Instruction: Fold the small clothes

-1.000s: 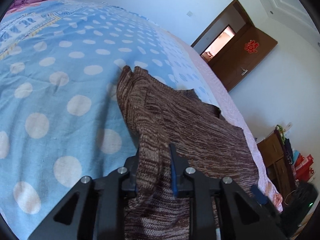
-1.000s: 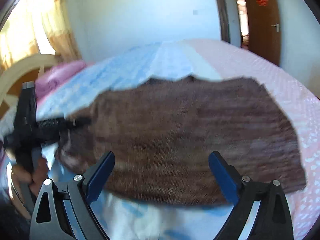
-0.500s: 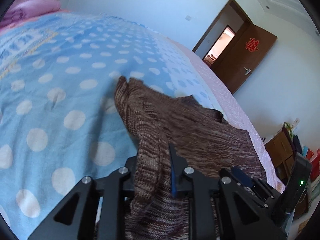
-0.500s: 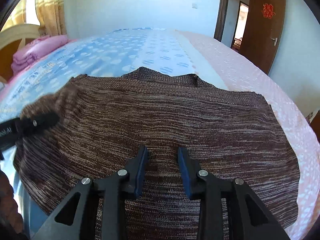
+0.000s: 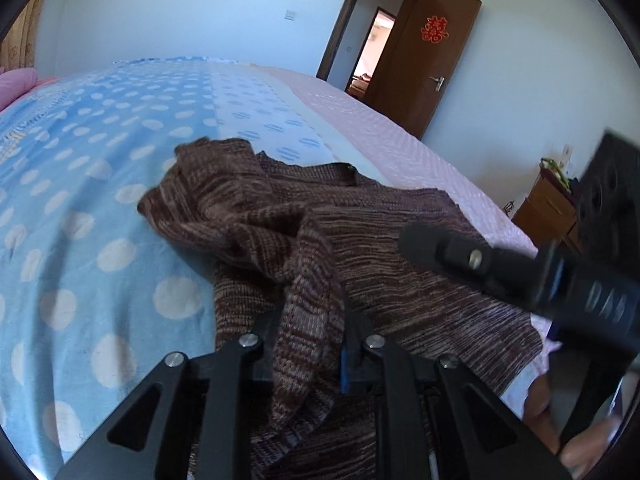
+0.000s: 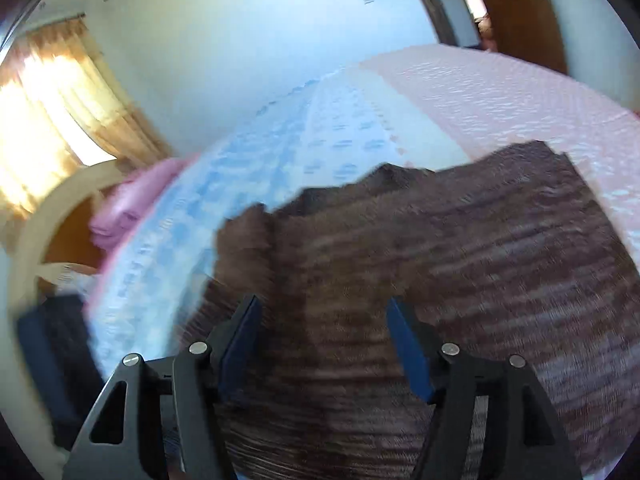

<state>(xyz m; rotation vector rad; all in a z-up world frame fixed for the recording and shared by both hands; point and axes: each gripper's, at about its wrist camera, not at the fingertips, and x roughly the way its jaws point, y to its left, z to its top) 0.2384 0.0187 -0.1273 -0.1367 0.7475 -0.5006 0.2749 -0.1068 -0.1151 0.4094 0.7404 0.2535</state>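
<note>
Right wrist view smeared throughout: brown knit garment lacks stitch detail, pink bedding shapeless. Left wrist view: garment's near end cut off by bottom edge; right gripper blurred, lettering unreadable.

Left of the brown knit garment the blue dotted bedspread lies bare and flat up to the far wall, with only pink bedding at its far left edge; beyond the garment the pale pink spread is likewise bare toward the open door. Passage on the right side of the left wrist view is blocked by the right gripper, which reaches in low over the garment, and a wooden cabinet stands off the bed's right edge. In the right wrist view, blurred, a wooden headboard and curtain bound the left side.
</note>
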